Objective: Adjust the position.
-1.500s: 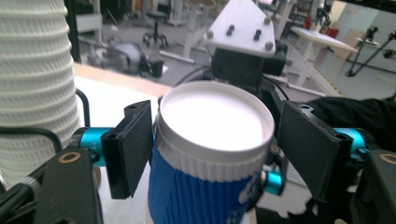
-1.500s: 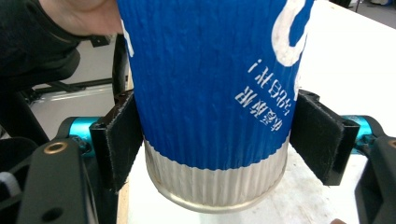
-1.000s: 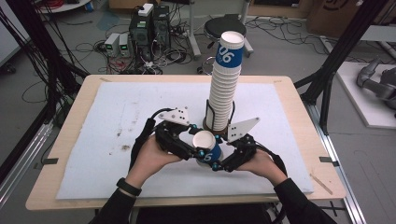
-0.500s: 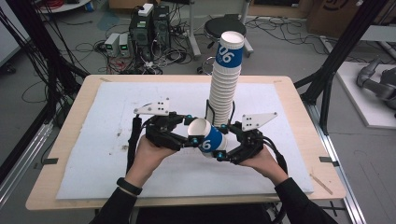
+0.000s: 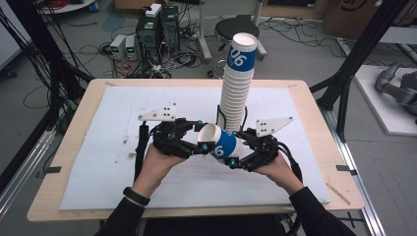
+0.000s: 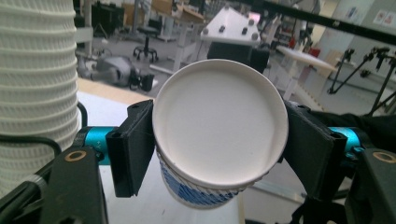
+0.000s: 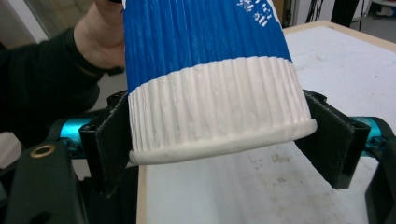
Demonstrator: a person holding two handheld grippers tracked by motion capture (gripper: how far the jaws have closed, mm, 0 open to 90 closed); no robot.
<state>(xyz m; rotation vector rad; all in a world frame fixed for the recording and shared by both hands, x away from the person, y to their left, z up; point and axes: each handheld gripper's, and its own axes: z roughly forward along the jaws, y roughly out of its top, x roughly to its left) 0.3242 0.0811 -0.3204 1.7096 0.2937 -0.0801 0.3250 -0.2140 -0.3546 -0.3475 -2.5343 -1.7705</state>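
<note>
A paper cup (image 5: 225, 144) with a blue band lies on its side in the air between my two grippers, above the white sheet. Its open mouth points left toward my left gripper (image 5: 199, 142). In the left gripper view the cup's round white mouth (image 6: 219, 126) sits between the two black jaws, which touch its rim on both sides. My right gripper (image 5: 238, 155) clamps the white ribbed lower part of the cup (image 7: 210, 88) near its base. Just behind the grippers stands a tall stack of cups (image 5: 237, 88), which also rises at the left of the left gripper view (image 6: 37, 93).
A white sheet (image 5: 123, 113) covers most of the wooden table (image 5: 314, 118). Black frame posts (image 5: 354, 64) stand at the table's right and left. Computers, cables and a stool (image 5: 241, 24) sit on the floor beyond the far edge.
Both hands have moved a little away from the person and lifted. The cup has tipped from mouth-up onto its side, mouth to the left.
</note>
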